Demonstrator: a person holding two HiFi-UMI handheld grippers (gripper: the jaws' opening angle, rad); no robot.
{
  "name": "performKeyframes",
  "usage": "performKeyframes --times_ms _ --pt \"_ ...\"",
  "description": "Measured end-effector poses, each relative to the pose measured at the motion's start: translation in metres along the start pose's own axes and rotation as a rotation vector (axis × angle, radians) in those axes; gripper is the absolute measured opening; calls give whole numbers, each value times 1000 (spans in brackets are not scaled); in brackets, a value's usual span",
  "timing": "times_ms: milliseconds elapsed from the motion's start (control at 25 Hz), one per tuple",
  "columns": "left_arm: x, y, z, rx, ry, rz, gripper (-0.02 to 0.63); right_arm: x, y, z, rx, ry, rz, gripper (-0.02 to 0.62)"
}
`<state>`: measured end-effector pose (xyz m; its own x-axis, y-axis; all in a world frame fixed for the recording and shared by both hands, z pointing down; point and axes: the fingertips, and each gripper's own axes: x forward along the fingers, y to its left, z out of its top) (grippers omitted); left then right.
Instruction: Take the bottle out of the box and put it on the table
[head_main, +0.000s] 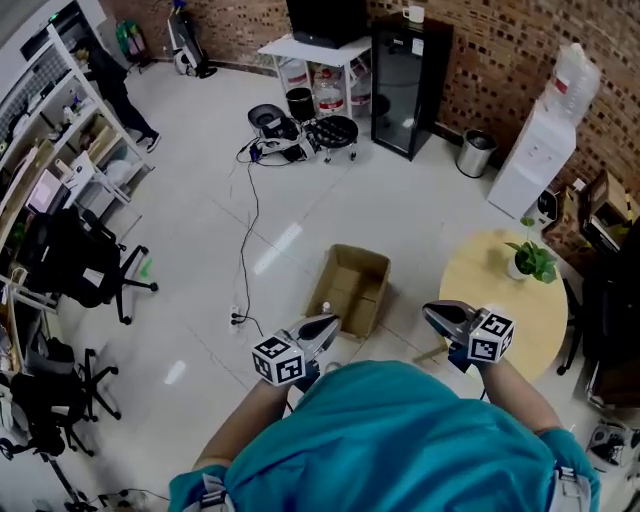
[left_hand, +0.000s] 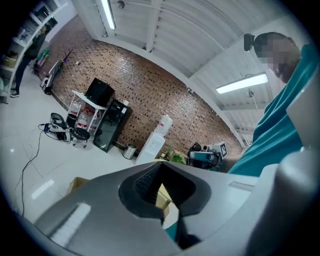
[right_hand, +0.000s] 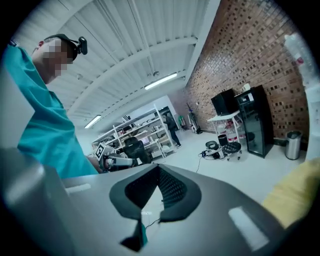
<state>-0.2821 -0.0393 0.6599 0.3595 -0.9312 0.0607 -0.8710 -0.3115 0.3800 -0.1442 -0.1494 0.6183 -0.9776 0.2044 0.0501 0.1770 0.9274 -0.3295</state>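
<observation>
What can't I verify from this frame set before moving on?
- Bottle: head view, at most a tiny pale speck in the box; shape and pose unreadable.
- Box, left gripper view: only a corner shows behind the left tool.
- Table: right gripper view, blurred and cut off by the edge.

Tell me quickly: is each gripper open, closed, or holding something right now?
Left gripper: closed, holding nothing.
Right gripper: closed, holding nothing.
</observation>
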Motion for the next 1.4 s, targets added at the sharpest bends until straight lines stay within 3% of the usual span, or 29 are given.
performKeyframes --times_ms 200,320,440,560,720,840,1040,1200,1400 --pt "-5 110 10 -28 98 25 2 101 -49 15 53 62 -32 2" --pt "9 156 2 -42 160 62 2 133 -77 11 58 120 -25 2" --pt "34 182 -13 -49 243 111 3 146 -111 9 53 168 4 2" --pt "87 209 -38 -65 378 189 3 146 -174 2 51 198 71 2" --pt "171 241 -85 -187 501 316 3 128 -275 -28 75 255 157 2" --pt "190 267 -113 -230 587 375 22 141 -318 -54 131 295 159 2" --pt "191 358 -189 -277 741 400 96 200 -370 -139 217 401 130 2" --pt "198 428 -261 -309 824 360 134 240 -405 -222 270 501 84 2" --pt "201 524 -360 -262 960 351 167 285 -444 -334 333 579 50 2"
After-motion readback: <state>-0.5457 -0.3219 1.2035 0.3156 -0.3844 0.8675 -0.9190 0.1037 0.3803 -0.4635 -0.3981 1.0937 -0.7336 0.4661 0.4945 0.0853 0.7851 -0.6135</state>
